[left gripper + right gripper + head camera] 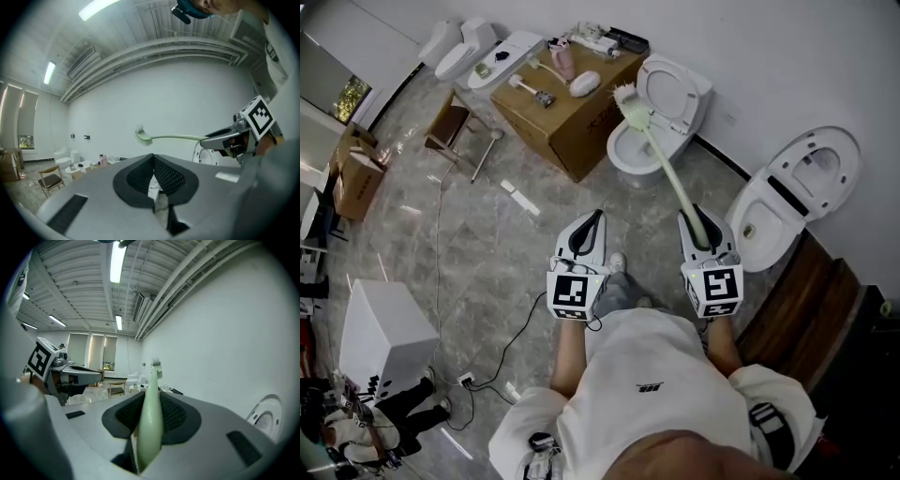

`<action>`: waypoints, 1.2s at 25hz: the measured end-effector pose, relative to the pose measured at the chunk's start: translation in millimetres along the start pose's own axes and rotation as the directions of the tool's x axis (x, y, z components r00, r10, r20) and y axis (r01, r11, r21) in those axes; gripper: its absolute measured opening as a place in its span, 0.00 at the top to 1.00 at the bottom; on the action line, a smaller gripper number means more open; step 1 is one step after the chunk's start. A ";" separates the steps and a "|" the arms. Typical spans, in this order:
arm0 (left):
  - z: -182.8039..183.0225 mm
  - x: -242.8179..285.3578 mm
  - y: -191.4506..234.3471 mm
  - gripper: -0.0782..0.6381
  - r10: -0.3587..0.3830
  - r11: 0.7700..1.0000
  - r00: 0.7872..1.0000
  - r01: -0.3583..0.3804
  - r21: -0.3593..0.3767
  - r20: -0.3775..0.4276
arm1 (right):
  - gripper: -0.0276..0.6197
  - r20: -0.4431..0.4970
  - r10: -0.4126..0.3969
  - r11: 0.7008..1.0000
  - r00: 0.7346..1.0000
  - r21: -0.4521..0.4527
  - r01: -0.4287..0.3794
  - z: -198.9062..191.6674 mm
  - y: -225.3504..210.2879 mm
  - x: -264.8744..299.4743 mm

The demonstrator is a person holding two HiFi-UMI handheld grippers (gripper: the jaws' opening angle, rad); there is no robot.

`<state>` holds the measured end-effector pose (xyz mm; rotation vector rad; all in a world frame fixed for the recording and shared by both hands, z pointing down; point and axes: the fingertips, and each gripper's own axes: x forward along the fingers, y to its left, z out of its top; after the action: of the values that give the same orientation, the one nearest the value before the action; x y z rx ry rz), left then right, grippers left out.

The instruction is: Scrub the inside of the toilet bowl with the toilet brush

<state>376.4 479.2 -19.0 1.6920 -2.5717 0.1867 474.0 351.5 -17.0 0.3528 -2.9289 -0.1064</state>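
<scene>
Upper left of the head view: a chair (450,127), then a cardboard box (567,105) with small items on top. Your left gripper (594,221) sits at centre frame, pointing up-frame over the floor. In the left gripper view its jaws (153,161) are pressed together with nothing clamped. Just right of the box is the toilet bowl (630,150), lid raised. The toilet brush (661,161) runs diagonally from the bowl's upper-left rim down to your right gripper (694,223), bristle head at the top end. The left gripper view shows the brush (161,138) held roughly level in the air against the wall, so the head is not down in the bowl. Right gripper view: jaws (150,416) clamped tight on the pale green handle. A second toilet (787,202), lid up, stands at far right.
</scene>
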 end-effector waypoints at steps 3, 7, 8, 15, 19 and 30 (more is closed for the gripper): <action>-3.8 12.1 16.6 0.88 0.000 1.000 1.000 0.000 -0.005 -0.002 | 0.82 -0.008 -0.002 1.000 1.000 0.001 0.002 -0.9 1.1 19.4; -3.1 34.1 40.4 0.88 -0.005 1.000 1.000 0.005 -0.008 0.004 | 0.82 -0.017 -0.007 1.000 1.000 -0.003 0.007 2.4 -2.1 50.1; -2.7 39.6 46.8 0.88 -0.008 1.000 1.000 0.008 -0.008 0.005 | 0.82 -0.020 -0.011 1.000 1.000 -0.003 0.011 3.8 -2.9 58.6; -2.8 79.4 97.9 0.88 -0.041 0.999 0.999 0.041 -0.011 0.003 | 0.82 -0.038 -0.043 0.999 0.998 0.003 0.043 14.0 -3.2 121.2; -2.6 104.2 128.3 0.88 -0.065 0.998 0.998 0.065 -0.015 0.005 | 0.82 -0.050 -0.059 0.998 0.997 0.001 0.059 19.2 -0.9 157.4; -9.2 152.4 187.7 0.88 -0.141 0.990 0.990 0.141 -0.011 0.004 | 0.82 -0.065 -0.127 0.992 0.990 -0.008 0.127 27.9 4.1 225.2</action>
<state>143.4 415.0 -5.5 1.8623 -2.4383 0.1623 252.8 302.4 -3.8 0.5318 -2.8401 -0.1162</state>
